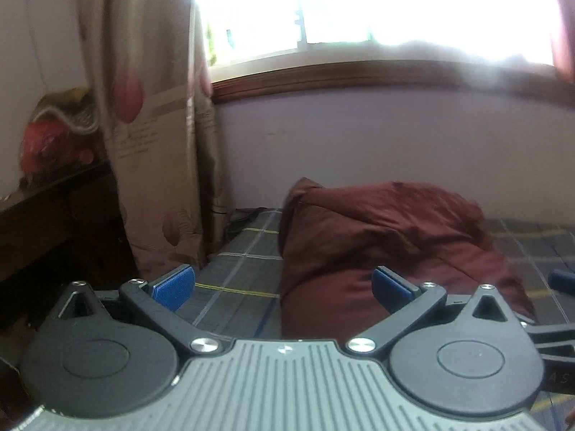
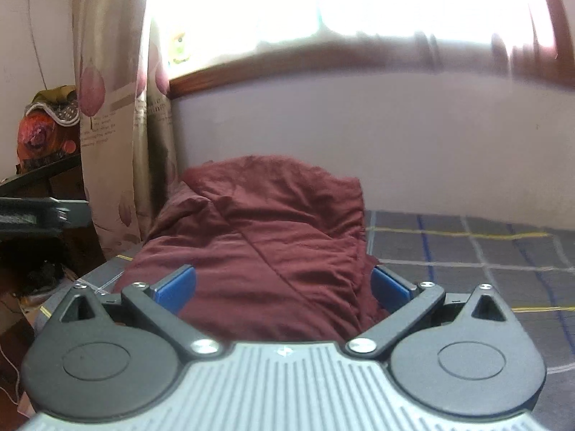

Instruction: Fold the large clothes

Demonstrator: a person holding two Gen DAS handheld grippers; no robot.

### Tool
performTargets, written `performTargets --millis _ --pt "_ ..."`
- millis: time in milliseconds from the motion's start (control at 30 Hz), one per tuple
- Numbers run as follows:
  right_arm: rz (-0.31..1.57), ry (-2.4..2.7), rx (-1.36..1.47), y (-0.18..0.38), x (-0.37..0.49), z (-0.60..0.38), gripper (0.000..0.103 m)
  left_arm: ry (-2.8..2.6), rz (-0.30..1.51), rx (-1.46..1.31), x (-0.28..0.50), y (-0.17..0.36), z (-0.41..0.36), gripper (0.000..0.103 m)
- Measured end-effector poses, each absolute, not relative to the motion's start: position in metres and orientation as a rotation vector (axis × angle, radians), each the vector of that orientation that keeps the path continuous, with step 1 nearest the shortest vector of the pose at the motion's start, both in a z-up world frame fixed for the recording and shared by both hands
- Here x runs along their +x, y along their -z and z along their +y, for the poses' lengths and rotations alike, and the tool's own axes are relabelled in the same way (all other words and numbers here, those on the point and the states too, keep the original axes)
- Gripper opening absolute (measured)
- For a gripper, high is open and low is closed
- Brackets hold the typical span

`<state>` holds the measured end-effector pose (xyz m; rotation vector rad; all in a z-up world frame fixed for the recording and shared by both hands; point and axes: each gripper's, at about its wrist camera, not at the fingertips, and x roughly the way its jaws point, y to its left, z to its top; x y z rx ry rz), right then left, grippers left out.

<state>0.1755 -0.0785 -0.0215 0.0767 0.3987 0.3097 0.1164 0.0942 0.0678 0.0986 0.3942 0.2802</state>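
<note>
Left wrist view: the left gripper [image 1: 282,285] hangs with jaws spread and empty, a maroon garment [image 1: 381,248] heaped on the plaid-sheeted bed [image 1: 233,265] just ahead, toward the right jaw. Right wrist view: the right gripper [image 2: 282,285], jaws spread, frames the crumpled maroon garment [image 2: 266,237], which lies between and beyond them.

My left gripper [image 1: 282,289] shows matt black plastic arms, shiny metal screws, ribbed grey housing and blue textured pads [image 1: 172,287]. The maroon garment [image 2: 266,237] looks like soft, matt, creased cloth, possibly cotton. Beneath it, the checked bedcover [image 2: 467,251] is flat woven fabric. The windowsill [image 1: 359,75] is glossy brown wood.
</note>
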Motion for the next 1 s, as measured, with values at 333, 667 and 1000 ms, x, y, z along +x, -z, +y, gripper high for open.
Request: performTargets --millis 333,667,1000 --pt "0.429 -0.321 0.069 0.008 0.121 -0.094 0.103 -0.209 0.469 -0.031 0.086 -0.071 0.088 0.103" --pt "0.509 -0.313 0.031 0.012 0.108 -0.098 0.103 -0.230 0.592 -0.062 0.084 -0.060 0.089 0.103" --pt "0.604 -0.310 0.056 0.031 0.111 -0.101 0.103 -0.283 0.652 -0.127 0.086 -0.040 0.098 0.103"
